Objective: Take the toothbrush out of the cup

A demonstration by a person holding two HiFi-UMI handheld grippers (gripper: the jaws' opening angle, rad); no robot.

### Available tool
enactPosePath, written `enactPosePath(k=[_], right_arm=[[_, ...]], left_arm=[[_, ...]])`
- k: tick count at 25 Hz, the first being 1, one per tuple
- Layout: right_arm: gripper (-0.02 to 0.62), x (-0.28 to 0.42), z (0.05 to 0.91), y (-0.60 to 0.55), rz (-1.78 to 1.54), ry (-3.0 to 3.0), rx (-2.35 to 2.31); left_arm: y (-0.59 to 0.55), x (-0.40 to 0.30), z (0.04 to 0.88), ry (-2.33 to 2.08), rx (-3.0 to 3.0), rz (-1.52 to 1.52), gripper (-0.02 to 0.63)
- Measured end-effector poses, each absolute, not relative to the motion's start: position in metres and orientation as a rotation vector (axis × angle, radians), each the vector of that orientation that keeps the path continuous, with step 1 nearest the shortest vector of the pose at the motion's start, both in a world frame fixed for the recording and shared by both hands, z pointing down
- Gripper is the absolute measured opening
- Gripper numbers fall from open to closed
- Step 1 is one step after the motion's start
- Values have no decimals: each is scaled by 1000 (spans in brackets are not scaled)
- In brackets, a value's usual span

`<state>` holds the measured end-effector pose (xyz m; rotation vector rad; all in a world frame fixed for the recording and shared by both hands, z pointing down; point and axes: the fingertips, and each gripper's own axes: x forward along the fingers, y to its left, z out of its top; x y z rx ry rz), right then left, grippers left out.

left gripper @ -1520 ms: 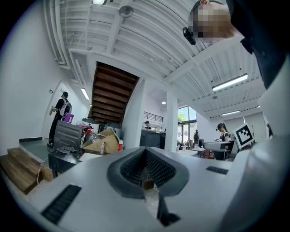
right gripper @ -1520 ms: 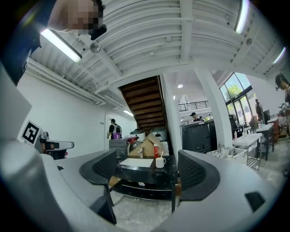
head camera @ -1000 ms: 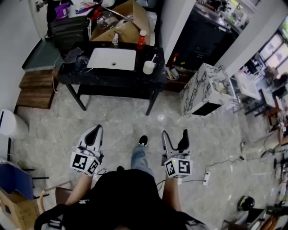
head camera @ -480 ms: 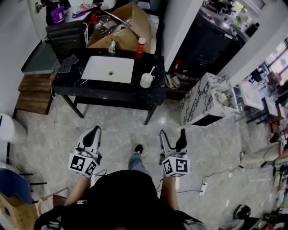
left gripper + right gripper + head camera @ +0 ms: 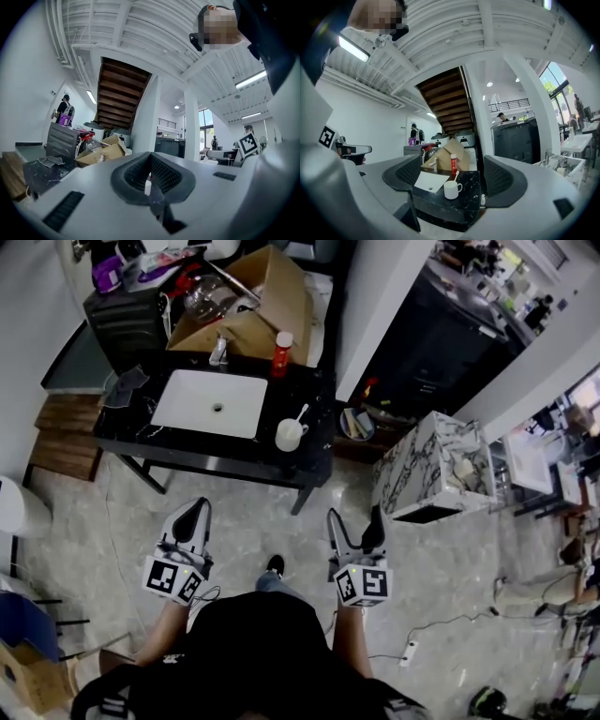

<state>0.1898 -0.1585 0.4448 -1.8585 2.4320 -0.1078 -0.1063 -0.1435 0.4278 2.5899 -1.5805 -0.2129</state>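
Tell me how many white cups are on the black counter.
1. The white handled cup stands on the black marble counter, just right of the white rectangular sink, with a white toothbrush leaning in it. No others show.

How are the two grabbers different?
The left gripper's jaws are pressed together; the right gripper's stand wide apart. The right gripper's gap frames the cup in its view; the left gripper's jaws leave only a slit. Both hold nothing and hang over the floor, short of the counter.

floor to counter [image 5: 321, 416]: open | cup [image 5: 289, 435] top: unobstructed | red bottle [image 5: 279, 354]: behind
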Motion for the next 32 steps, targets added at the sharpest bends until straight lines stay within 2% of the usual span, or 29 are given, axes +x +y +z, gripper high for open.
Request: enactPosePath(k=[7,15,24,32], right_arm=[[414,222,444,-221,-134,2488,-1794],[413,236,444,-258,-160,2488,-1764],[413,217,459,-295,-219,2476,-1757],[413,185,510,-337,-374,2491,-1732]], left_arm=[[-199,-66,428,-1627,2561,-183,5],[-230,-59,436,-1670,2515,-121,3],[-254,-65,440,-1610,2540,-118,5],[-264,-95,448,-1649,2505,-89,5]])
